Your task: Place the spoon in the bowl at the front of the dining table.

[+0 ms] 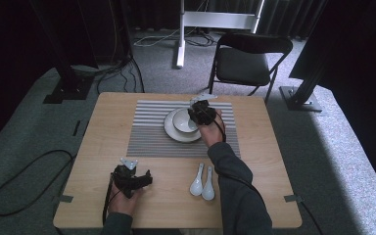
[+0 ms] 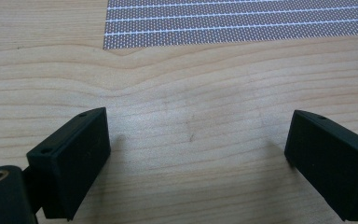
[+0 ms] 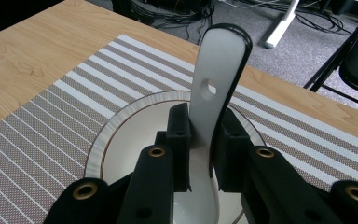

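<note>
A white ceramic spoon (image 3: pixel 219 60) stands handle-up between the jaws of my right gripper (image 3: pixel 205 135), which is shut on its handle. In the high view that gripper (image 1: pixel 201 113) hangs over the right side of a white bowl (image 1: pixel 182 121). The bowl sits on a white plate (image 1: pixel 171 132) whose ribbed rim (image 3: pixel 116 123) curves around the jaws. The plate rests on a grey striped placemat (image 1: pixel 149 132). My left gripper (image 1: pixel 139 178) lies on the bare wood at the front left, jaws wide open (image 2: pixel 196 140) with nothing between them.
Two more white spoons (image 1: pixel 196 182) (image 1: pixel 208 187) lie side by side on the wooden table (image 1: pixel 259 161) near its front edge, beside the right sleeve. Behind the table stand a black folding chair (image 1: pixel 247 61) and a white stand leg (image 1: pixel 180 44).
</note>
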`<action>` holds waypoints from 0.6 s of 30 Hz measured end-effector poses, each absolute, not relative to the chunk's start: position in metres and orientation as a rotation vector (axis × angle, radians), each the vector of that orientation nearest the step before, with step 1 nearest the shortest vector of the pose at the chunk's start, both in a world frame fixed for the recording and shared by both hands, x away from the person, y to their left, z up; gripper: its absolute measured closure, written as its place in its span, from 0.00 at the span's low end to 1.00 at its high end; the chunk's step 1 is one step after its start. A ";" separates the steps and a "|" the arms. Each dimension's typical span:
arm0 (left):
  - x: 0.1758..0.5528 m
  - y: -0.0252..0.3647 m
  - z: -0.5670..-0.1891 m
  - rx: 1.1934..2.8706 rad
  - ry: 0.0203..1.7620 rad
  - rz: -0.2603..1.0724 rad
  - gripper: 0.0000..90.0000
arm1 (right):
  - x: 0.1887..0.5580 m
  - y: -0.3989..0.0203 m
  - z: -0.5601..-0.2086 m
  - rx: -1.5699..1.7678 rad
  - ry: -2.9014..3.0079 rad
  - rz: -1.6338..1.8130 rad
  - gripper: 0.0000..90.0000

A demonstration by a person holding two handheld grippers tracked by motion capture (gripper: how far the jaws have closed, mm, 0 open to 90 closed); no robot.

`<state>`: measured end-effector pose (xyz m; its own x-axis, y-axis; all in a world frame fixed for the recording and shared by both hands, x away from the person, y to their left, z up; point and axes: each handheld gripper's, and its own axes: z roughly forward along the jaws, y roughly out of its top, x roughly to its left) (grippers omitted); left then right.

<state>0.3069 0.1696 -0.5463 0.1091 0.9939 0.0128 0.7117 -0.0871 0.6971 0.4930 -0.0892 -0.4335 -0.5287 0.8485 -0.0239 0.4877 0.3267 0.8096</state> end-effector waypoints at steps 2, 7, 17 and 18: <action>0.307 0.170 -0.546 1.858 1.656 0.686 0.08 | 0.494 -0.088 -0.435 1.175 2.151 1.073 0.87; 0.307 0.170 -0.546 1.860 1.657 0.685 0.08 | 0.495 -0.087 -0.441 1.164 2.155 1.056 0.88; 0.307 0.170 -0.546 1.862 1.655 0.686 0.08 | 0.498 -0.081 -0.450 1.145 2.189 1.031 0.89; 0.307 0.170 -0.546 1.862 1.655 0.687 0.08 | 0.499 -0.080 -0.451 1.139 2.194 1.023 0.90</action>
<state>0.3068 0.1698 -0.5462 0.1111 0.9937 0.0158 0.7124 -0.0907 0.6959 0.4988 -0.0801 -0.4506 -0.5502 0.8329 -0.0602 0.4892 0.3800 0.7850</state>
